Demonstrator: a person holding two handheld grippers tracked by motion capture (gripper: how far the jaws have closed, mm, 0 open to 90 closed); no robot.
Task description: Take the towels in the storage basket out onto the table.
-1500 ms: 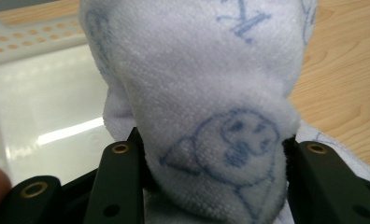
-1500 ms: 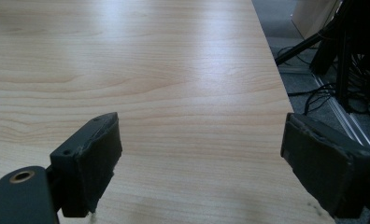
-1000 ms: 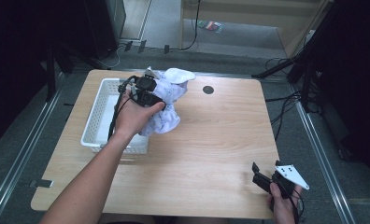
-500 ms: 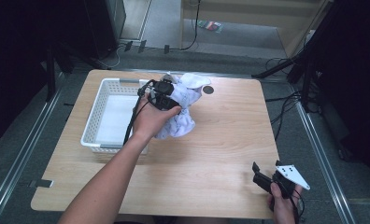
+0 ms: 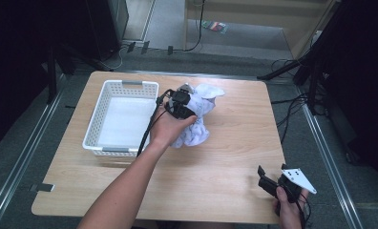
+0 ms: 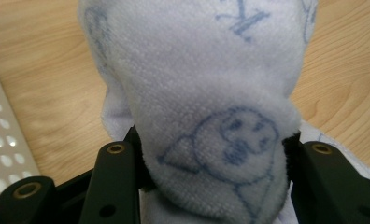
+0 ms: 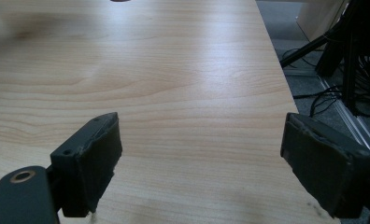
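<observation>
A pale blue towel (image 5: 195, 125) printed with blue drawings hangs bunched over the table just right of the white basket (image 5: 97, 123). My left gripper (image 5: 179, 104) is shut on it from above. In the left gripper view the towel (image 6: 197, 70) bulges between the two black jaws of that gripper (image 6: 211, 156), with wood beneath. The right gripper (image 5: 268, 180) rests low at the table's near right corner, held by a hand. In the right gripper view it (image 7: 202, 154) stands open wide over bare wood, nothing between its pads (image 7: 101, 158).
The perforated basket (image 6: 1, 140) has a white liner and stands at the table's left. A dark round hole (image 5: 212, 89) sits near the far edge. Cables and black stands (image 5: 316, 71) crowd the floor right of the table.
The left gripper has carried the towel rightward, from over the basket's right edge to over the table beside it. The right gripper has stayed put.
</observation>
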